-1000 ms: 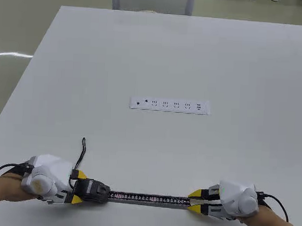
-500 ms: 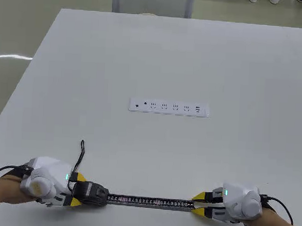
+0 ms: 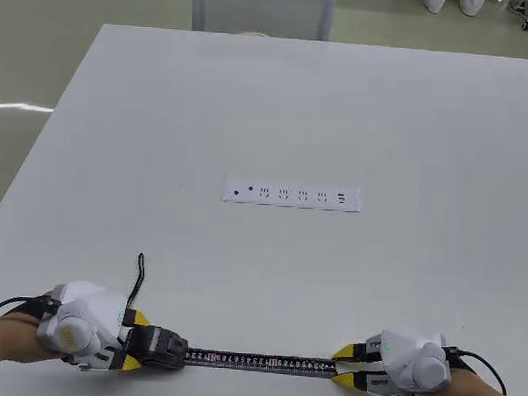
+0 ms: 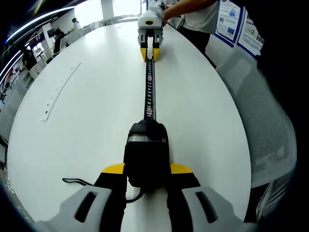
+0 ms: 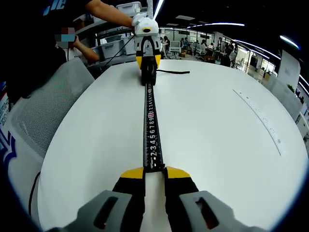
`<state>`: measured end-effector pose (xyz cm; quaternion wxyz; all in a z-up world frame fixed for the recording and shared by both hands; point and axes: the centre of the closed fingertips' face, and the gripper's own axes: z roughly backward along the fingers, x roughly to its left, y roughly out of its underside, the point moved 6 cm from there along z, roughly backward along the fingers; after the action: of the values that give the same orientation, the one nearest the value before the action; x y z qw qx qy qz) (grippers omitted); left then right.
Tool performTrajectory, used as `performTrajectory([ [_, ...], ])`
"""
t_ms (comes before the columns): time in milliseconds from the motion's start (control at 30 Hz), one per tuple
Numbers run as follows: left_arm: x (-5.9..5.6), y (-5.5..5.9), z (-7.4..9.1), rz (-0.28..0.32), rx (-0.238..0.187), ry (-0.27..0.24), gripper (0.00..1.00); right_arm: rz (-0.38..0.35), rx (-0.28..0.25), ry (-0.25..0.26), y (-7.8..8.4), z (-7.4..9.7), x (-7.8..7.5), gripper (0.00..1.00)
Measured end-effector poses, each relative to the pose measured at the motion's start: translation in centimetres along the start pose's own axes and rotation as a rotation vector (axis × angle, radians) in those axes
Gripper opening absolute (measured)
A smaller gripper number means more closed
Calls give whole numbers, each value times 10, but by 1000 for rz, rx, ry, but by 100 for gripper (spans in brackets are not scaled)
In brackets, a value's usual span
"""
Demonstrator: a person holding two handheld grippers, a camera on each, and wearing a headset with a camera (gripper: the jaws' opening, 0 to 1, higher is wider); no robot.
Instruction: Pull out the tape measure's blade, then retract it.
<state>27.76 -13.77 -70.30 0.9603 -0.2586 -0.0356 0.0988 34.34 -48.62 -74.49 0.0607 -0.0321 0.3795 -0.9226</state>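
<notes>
So I've got the left gripper (image 3: 137,341) clamped on the tape case (image 3: 158,346) near the front left edge of the table (image 3: 338,105), with the strap (image 3: 139,276) lying loose beside it. On the other side the right gripper (image 3: 343,365) is pinched narrow on the tip of the blade (image 3: 261,362). The blade's pulled out straight between the two, numbers facing up. The power strip (image 3: 291,195) sits well apart, mid-table.
</notes>
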Motion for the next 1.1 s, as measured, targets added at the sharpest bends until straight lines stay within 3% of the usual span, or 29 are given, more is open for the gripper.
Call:
performTrajectory([
  [367,0,0,0,-3,-2,-6,29,22,29,19,-4,1,3,14],
  [600,4,-3,5,-7,-25,-44,36,5,44,43,-7,3,3,26],
  [933,6,-1,19,81,-73,-103,46,-54,71,88,-15,14,9,41],
  [1100,-5,4,23,154,-90,-107,51,-136,55,130,-23,19,12,52],
])
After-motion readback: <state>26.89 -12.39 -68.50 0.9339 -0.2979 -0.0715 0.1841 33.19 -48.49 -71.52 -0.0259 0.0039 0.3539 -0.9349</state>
